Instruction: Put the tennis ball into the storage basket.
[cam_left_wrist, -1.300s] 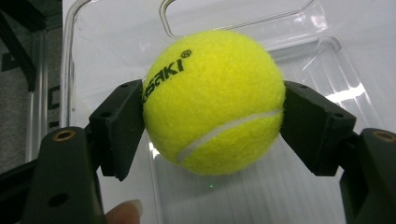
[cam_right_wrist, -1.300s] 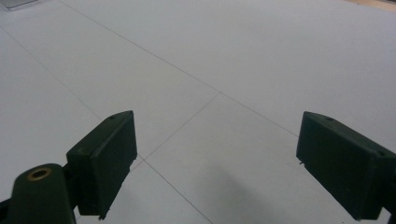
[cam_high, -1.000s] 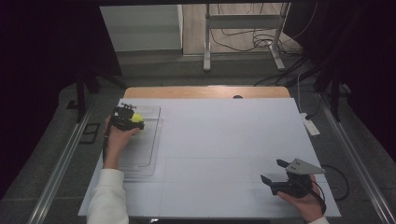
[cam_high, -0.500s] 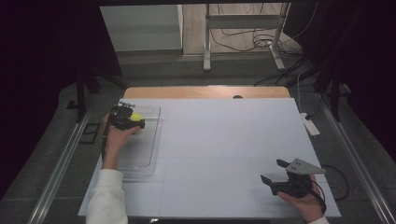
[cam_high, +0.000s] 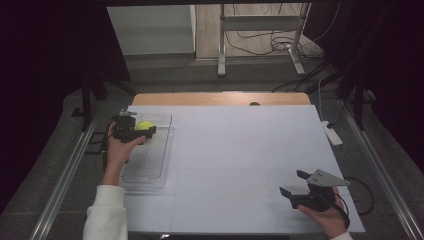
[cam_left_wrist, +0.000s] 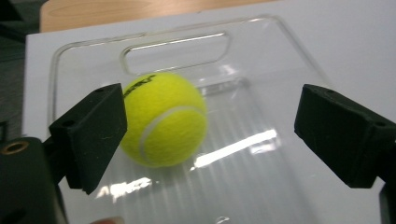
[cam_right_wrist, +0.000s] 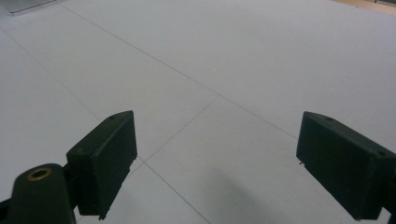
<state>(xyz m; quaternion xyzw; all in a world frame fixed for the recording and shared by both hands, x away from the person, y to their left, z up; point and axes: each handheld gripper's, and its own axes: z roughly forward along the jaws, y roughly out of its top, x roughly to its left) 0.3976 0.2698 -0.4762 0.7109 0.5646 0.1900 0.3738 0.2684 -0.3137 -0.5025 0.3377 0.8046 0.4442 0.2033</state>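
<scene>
Yellow felt tennis ball (cam_left_wrist: 163, 119) sits in the clear plastic tray (cam_left_wrist: 289, 84) between the left gripper's (cam_left_wrist: 210, 135) just-opened spread jaws, beside one pad; right gripper (cam_right_wrist: 224, 158) spread, empty.

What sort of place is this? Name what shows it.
Probably a lab or recording workspace, not a home: a table under a plain white sheet, bare metal stand legs with loose cables on the floor behind, and dark curtains around.

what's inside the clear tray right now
A yellow tennis ball lies in the clear tray, near the handle end. The left tool is open around it, one pad beside the ball. The tray floor under the ball is hidden.
</scene>
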